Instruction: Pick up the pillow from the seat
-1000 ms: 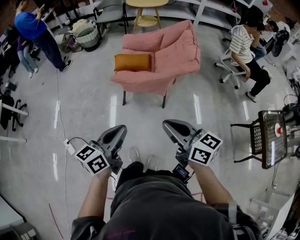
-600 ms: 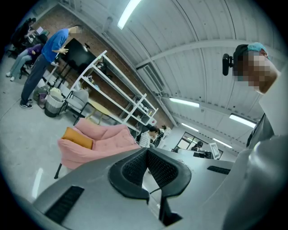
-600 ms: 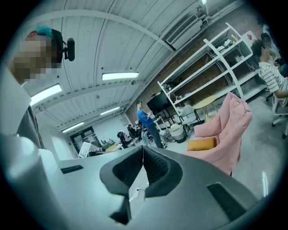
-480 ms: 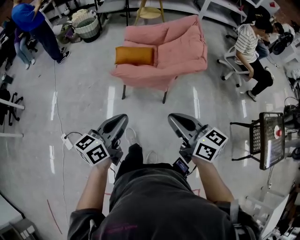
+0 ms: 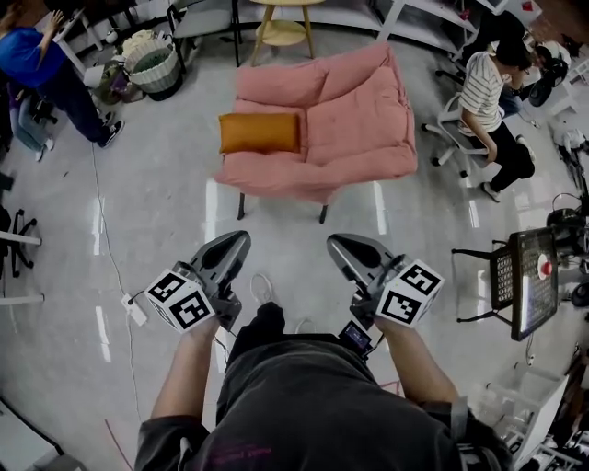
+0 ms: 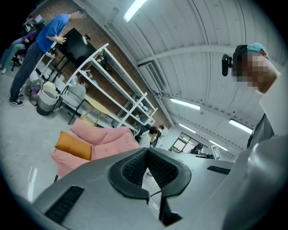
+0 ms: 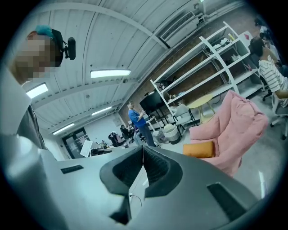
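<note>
An orange pillow point(image 5: 260, 132) lies on the left side of the seat of a pink armchair point(image 5: 354, 115), a few steps ahead of me. It also shows in the left gripper view as the pillow point(image 6: 73, 145) on the armchair point(image 6: 112, 140), and in the right gripper view as the pillow point(image 7: 198, 149) on the armchair point(image 7: 234, 123). My left gripper point(image 5: 237, 245) and right gripper point(image 5: 339, 246) are held side by side in front of my body, pointing toward the chair and well short of it. Both are shut with nothing between the pads point(image 6: 147, 152) point(image 7: 143, 150).
A person sits on an office chair point(image 5: 488, 97) right of the armchair. Another person in blue point(image 5: 37, 64) stands far left near a wicker basket point(image 5: 152, 66). A wooden stool point(image 5: 281, 23) stands behind the armchair. A black stand point(image 5: 525, 276) is at my right; a cable with a plug block point(image 5: 134, 309) crosses the floor at left.
I have walked toward the armchair; it and the pillow now look larger and closer. Both grippers travelled forward with me and stayed shut.
</note>
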`<state>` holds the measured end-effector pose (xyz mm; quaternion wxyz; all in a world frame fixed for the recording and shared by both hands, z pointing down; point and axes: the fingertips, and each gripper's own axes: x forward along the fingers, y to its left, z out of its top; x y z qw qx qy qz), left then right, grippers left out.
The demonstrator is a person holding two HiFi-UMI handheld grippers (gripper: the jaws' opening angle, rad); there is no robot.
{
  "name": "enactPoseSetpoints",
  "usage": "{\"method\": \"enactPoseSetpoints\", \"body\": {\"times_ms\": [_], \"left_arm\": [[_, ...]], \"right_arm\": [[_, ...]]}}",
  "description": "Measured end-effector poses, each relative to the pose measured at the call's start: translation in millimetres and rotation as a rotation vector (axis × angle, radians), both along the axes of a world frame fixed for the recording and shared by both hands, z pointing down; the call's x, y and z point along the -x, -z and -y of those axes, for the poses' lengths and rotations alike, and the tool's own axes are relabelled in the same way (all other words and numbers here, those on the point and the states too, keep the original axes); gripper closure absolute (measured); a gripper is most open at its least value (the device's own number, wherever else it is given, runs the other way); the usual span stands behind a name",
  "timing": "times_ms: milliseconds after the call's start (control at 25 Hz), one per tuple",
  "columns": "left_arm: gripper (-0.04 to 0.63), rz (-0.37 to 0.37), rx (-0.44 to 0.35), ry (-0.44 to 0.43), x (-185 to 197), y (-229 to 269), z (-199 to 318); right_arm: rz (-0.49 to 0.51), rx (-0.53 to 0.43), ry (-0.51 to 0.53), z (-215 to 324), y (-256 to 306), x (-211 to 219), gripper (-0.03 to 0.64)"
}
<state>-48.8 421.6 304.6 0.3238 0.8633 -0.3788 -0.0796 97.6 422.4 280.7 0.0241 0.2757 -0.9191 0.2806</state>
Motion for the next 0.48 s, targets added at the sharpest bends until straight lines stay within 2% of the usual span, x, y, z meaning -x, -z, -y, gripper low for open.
{"method": "enactPoseSetpoints", "body": {"times_ms": [240, 480], "left_arm": [[0.586, -0.021, 0.002, 0.001, 18, -1, 24], [0.586, -0.02, 0.017, -0.007, 69, -7, 86]], "right_arm": [[-0.011, 0.001, -0.005, 25, 0, 16, 0.601], [-0.022, 0.004, -0.018, 89, -2, 61, 0.601]]}}
